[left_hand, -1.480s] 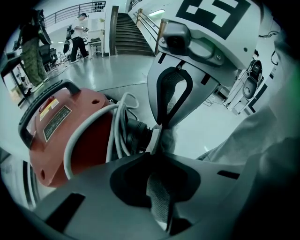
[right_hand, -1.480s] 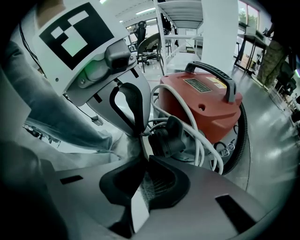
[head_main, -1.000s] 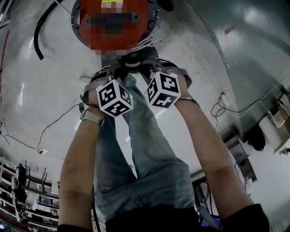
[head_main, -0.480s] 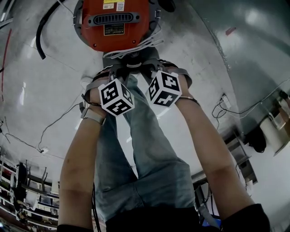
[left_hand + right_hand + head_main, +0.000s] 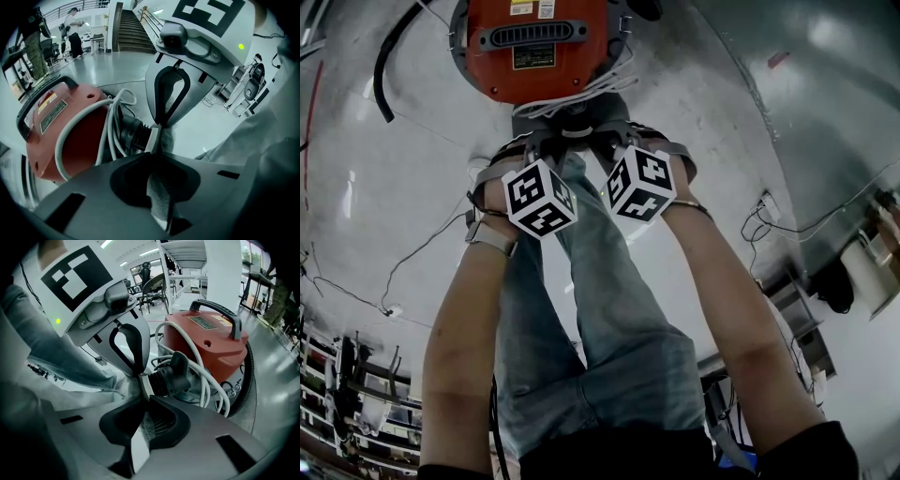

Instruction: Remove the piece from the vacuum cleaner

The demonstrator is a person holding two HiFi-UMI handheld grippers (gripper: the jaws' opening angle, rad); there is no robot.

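The red vacuum cleaner (image 5: 534, 47) stands on the grey floor in front of my legs, with a white cord (image 5: 110, 126) looped round it. A black ribbed connector piece (image 5: 131, 133) with a white end sticks out of its near side. Both grippers meet at that end from opposite sides. The left gripper (image 5: 157, 140) has its jaws pressed together on the white end. In the right gripper view the right gripper (image 5: 143, 380) is shut on the same connector piece (image 5: 171, 376), beside the vacuum cleaner (image 5: 211, 343). From the head, the marker cubes hide the left gripper (image 5: 553, 141) and right gripper (image 5: 595, 141) tips.
A black hose (image 5: 389, 66) curves off the cleaner's left side. Thin cables (image 5: 422, 253) trail over the floor. Racks (image 5: 347, 394) stand at the left edge. People (image 5: 72, 26) and a staircase (image 5: 133, 28) are far off; office chairs (image 5: 152, 287) and a pillar (image 5: 222, 273) stand beyond.
Both grippers stay at the connector with their jaws together. The cleaner sits very slightly higher in the head view; nothing has come apart.
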